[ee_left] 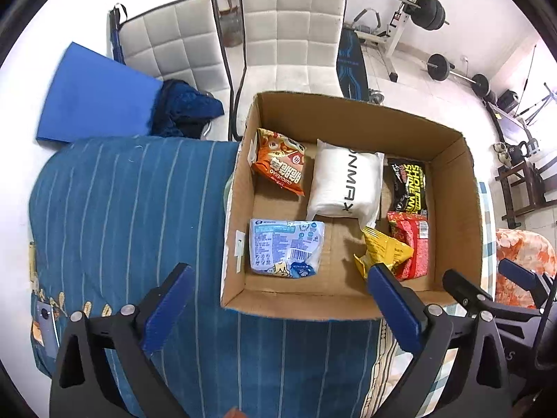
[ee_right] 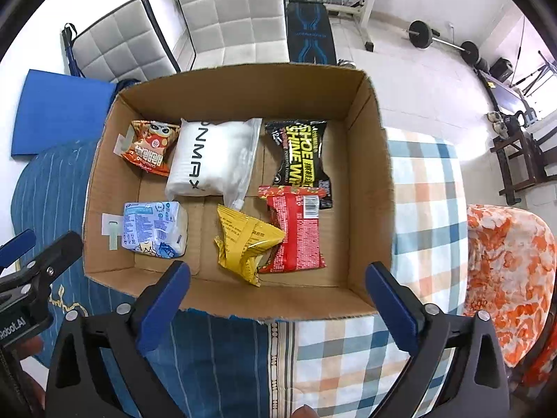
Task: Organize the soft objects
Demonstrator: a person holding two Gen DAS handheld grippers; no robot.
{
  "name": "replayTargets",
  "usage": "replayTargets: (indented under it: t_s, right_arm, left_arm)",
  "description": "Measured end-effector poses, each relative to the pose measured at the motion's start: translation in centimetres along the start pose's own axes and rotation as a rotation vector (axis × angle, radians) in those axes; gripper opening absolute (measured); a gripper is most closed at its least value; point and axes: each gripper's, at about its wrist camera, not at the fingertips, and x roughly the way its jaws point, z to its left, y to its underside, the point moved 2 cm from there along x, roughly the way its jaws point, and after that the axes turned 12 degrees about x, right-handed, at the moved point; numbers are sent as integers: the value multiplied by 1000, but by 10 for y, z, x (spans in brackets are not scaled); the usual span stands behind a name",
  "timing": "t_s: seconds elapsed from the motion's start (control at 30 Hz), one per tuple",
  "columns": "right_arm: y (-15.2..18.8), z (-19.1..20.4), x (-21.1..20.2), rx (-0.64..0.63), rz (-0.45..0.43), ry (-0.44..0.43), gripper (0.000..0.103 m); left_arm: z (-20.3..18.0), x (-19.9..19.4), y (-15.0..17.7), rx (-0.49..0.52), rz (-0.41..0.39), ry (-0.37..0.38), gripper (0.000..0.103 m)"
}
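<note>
both the left gripper (ee_left: 278, 296) and right gripper (ee_right: 278, 292) gape wide and empty above the cardboard box (ee_right: 369, 181).

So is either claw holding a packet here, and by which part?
Nothing is held. The left claw and right claw are both open and empty above the cardboard box; all packets lie inside it.

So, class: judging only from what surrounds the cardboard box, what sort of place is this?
Probably a home room doubling as a gym: a loaded barbell on its rack, padded white chairs, and a bed-like checked cover.

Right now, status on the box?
Both grippers open, nothing held: left, right. Six packs inside cardboard box. Yellow pack overlaps red pack.
</note>
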Motion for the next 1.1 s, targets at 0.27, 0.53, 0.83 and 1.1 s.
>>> replayTargets:
  t_s: [0.27, 0.53, 0.83, 1.1]
  right_arm:
    - [27, -16, -58, 13, -82, -43, 102]
    - [77, -36, -137, 11, -187, -96, 102]
    - [132, -61, -204, 42, -262, -144, 102]
    - [170, -77, -251, 31, -279, -170, 102]
  left_arm:
    - [-17, -67, 27, 44, -116, -59, 102]
    - [-35, -137, 72, 36, -209, -53, 102]
    - [-40, -196, 114, 16, -234, -68, 102]
    - [-53, -232, 137, 51, -248, -47, 102]
